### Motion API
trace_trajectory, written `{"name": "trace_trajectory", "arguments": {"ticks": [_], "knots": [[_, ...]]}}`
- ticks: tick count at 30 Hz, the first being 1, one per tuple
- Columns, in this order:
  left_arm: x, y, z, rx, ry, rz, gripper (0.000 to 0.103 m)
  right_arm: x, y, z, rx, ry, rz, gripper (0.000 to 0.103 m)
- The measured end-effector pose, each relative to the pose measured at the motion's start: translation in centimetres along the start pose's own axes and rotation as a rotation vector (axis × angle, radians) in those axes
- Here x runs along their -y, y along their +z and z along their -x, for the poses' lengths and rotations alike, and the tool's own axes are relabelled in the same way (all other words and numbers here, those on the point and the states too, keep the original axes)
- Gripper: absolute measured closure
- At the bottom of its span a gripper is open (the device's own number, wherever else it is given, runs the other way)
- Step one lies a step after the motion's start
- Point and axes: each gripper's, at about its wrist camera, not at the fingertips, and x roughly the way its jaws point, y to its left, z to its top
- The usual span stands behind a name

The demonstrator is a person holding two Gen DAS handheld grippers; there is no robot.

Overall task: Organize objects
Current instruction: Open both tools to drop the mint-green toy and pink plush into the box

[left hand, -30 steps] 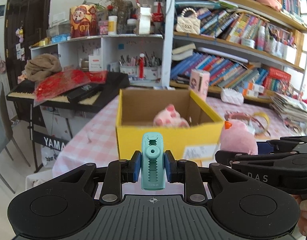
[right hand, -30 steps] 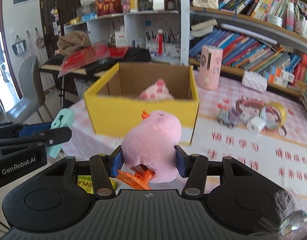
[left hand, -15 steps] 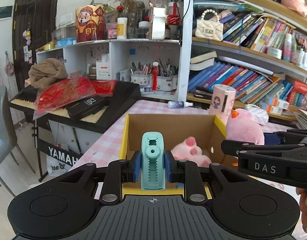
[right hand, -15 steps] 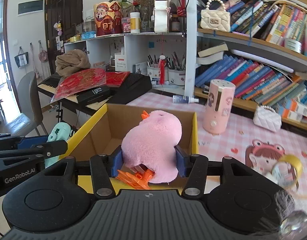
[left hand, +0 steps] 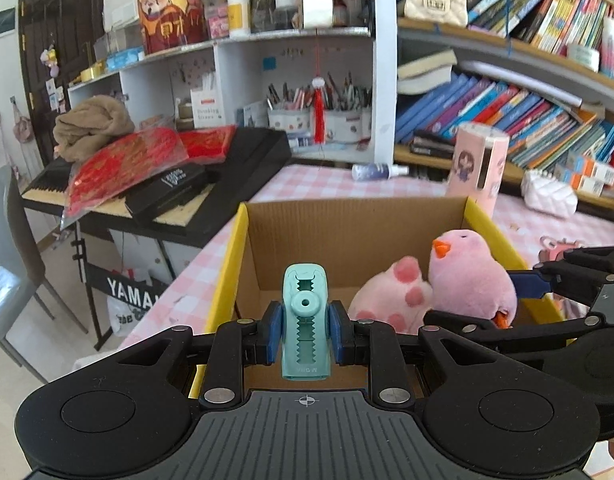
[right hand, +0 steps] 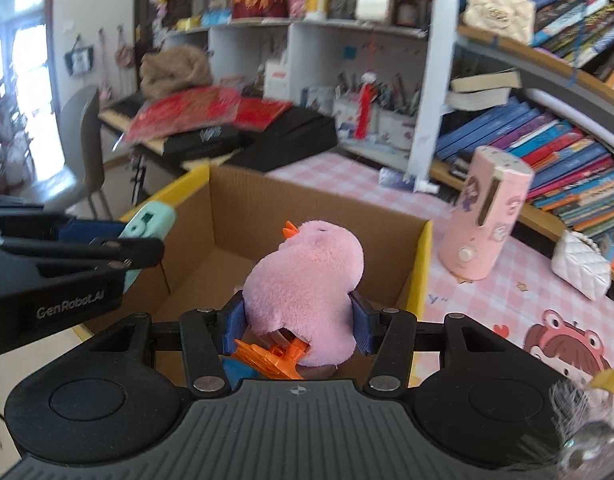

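My left gripper (left hand: pixel 305 334) is shut on a teal toothed clip (left hand: pixel 305 320) and holds it over the near left part of the open yellow cardboard box (left hand: pixel 227 276). My right gripper (right hand: pixel 298 320) is shut on a pink plush chick (right hand: pixel 307 284) with orange feet, held inside the box's (right hand: pixel 421 264) opening. The chick also shows in the left wrist view (left hand: pixel 467 280), next to a pink spotted plush (left hand: pixel 391 296) that lies in the box. The clip shows at the left of the right wrist view (right hand: pixel 147 232).
The box stands on a pink checked tablecloth (left hand: pixel 331 184). A pink cylinder (right hand: pixel 483 216) and a white quilted pouch (right hand: pixel 583 264) stand to its right. A keyboard piano (left hand: pixel 155 196) and a grey chair (left hand: pixel 7 280) are to the left. Bookshelves (left hand: pixel 507 120) fill the back.
Both grippers have moved forward and down over the box. The pink chick has gone from above the rim down into the box opening, beside the spotted plush.
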Motion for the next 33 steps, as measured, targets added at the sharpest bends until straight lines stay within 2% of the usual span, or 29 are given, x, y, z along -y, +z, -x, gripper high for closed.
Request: {"name": "trace_trajectory", "arguments": {"ticks": [8, 14, 21, 33], "knots": [[0.8, -0.4, -2.1, -0.068, 0.015, -0.009, 0.08, 0.3, -0.4, -3.1, -0.084, 0.065, 0.091, 0.053], [1.2, -0.4, -3.1, -0.105, 0.017, -0.013, 0.08, 0.1, -0.5, -3.5, -0.098, 0.118, 0.172, 0.054], [1.6, -0.4, -4.0, -0.132, 0.02, -0.019, 0.08, 0.4, -0.5, -3.9, -0.121, 0.095, 0.225, 0.054], [1.9, -0.7, -4.6, -0.158, 0.03, -0.005, 0.08, 0.4, -0.2, -4.4, -0.161, 0.132, 0.253, 0.054]]}}
